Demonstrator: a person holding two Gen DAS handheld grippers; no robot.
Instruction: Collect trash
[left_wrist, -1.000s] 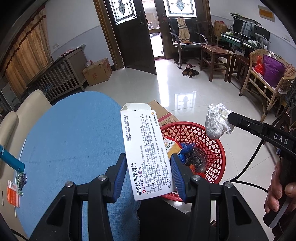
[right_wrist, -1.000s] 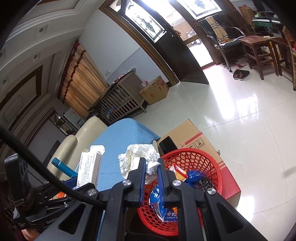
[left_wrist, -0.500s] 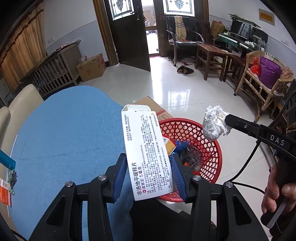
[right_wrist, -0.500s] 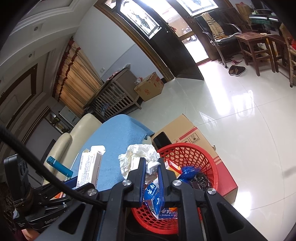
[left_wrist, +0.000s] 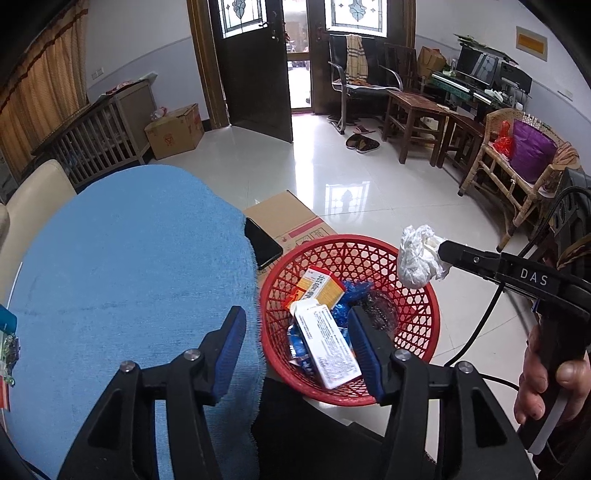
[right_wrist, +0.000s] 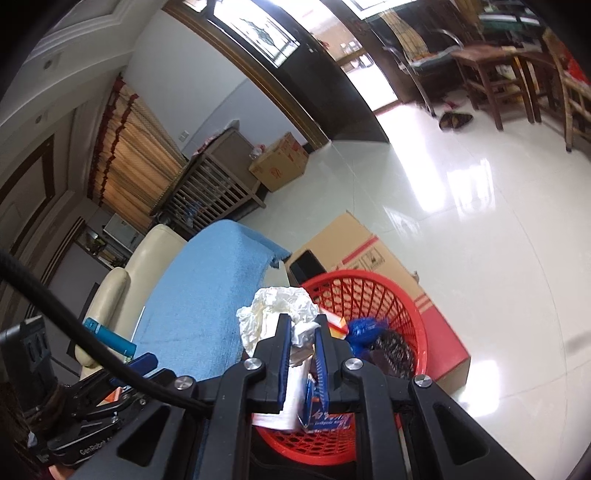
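Here the white printed medicine carton (left_wrist: 327, 341) is seen lying loose inside the round red plastic mesh basket (left_wrist: 413, 295), on top of an orange-and-white box (left_wrist: 321, 288) and blue wrappers (left_wrist: 351, 295). The left gripper (left_wrist: 297, 350) is spread, its jaws having just been opening, and the carton is no longer pressed by its blue pads. The right gripper (right_wrist: 300, 347) is pinched tight on a crumpled white tissue wad (right_wrist: 277, 314), which is held over the basket's rim in the left wrist view. The remaining risk is judged to lie with that wad: it is light, and if it is released too near the rim it could catch on the mesh edge or drift onto the tiled floor (left_wrist: 332, 177). It could also cling to a pad instead of dropping. A black phone (left_wrist: 260, 242), lying on a brown cardboard box (left_wrist: 284, 218) just beside the basket, could be knocked by a careless swing.
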